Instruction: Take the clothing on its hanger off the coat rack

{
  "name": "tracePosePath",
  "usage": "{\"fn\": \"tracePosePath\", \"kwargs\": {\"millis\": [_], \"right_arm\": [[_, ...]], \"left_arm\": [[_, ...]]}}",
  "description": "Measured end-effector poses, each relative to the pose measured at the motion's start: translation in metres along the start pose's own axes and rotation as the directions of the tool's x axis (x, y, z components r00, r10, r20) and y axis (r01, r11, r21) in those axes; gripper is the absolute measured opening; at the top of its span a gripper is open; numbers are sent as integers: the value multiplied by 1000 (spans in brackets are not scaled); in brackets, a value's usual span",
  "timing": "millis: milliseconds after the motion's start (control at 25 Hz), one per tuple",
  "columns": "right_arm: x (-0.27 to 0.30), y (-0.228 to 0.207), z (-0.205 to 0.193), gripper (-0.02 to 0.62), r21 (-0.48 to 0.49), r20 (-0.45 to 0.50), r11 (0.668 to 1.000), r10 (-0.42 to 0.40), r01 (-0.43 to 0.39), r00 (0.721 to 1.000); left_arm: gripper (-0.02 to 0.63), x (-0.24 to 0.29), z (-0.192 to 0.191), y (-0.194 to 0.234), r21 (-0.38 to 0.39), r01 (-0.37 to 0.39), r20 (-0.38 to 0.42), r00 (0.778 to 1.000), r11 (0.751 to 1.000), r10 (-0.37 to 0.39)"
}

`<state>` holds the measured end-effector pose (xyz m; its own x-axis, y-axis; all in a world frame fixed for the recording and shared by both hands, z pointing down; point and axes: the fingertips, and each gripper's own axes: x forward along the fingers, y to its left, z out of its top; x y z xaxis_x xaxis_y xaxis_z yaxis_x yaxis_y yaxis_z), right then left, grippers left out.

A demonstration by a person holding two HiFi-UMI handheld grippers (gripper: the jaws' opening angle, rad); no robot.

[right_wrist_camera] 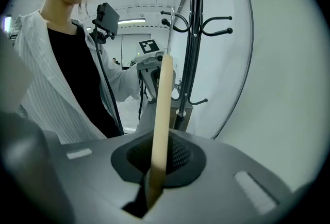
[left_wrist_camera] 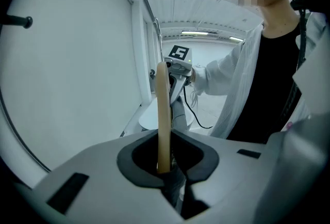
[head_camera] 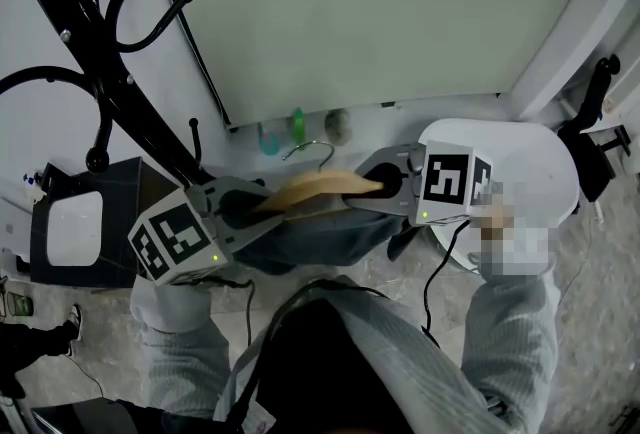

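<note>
Holding one end each, the two grippers carry the wooden hanger roughly level, close in front of the person's chest and between the grey sleeves; a grip at both ends looks chosen so that the bar cannot swing or tip and shed its load.

The left gripper has its jaws closed on the left end of the hanger, with a fold of dark cloth caught in the bite under the wood; that cloth is probably why its jaws stand a little apart. The right gripper has its jaws pinched almost fully together on the thin, bare right end; nothing else sits between them.

The clothing, dark blue-grey, hangs below the bar between the two grippers and sags toward the floor.

A little farther out, the metal hook rises from the middle of the hanger and points away from the person; nothing passes through it, so I judge the lift off the peg is done and only the carrying away remains.

Beyond and to the left, the black coat rack stands with its curved arms well apart from the hook; a dark cabinet sits by its foot, and the pale wall closes the view behind.
</note>
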<state>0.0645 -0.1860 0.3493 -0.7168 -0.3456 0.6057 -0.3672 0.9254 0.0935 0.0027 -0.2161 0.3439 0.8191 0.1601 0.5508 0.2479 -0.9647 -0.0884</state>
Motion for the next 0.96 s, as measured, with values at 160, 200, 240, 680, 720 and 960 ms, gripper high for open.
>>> {"fn": "tracePosePath", "kwargs": {"millis": [160, 200, 240, 680, 720, 960], "right_arm": [[1, 0, -2, 6, 12, -7, 1000, -2, 2, 1000], [1, 0, -3, 6, 12, -6, 1000, -2, 2, 1000], [1, 0, -2, 6, 11, -5, 1000, -2, 2, 1000], [2, 1, -2, 6, 2, -16, 1000, 22, -22, 1000], [2, 1, -1, 6, 2, -17, 1000, 26, -26, 1000], [1, 3, 1, 6, -3, -20, 999, 35, -35, 999]], "left_arm": [[51, 2, -1, 0, -3, 14, 9, 1000, 1000, -14], [52, 2, -1, 0, -2, 14, 11, 1000, 1000, -14], [52, 2, -1, 0, -3, 13, 12, 1000, 1000, -13], [51, -2, 1, -2, -8, 9, 23, 1000, 1000, -9], [51, -3, 1, -3, -7, 8, 23, 1000, 1000, -8], [51, -5, 4, -5, -7, 1, 24, 1000, 1000, -1]]}}
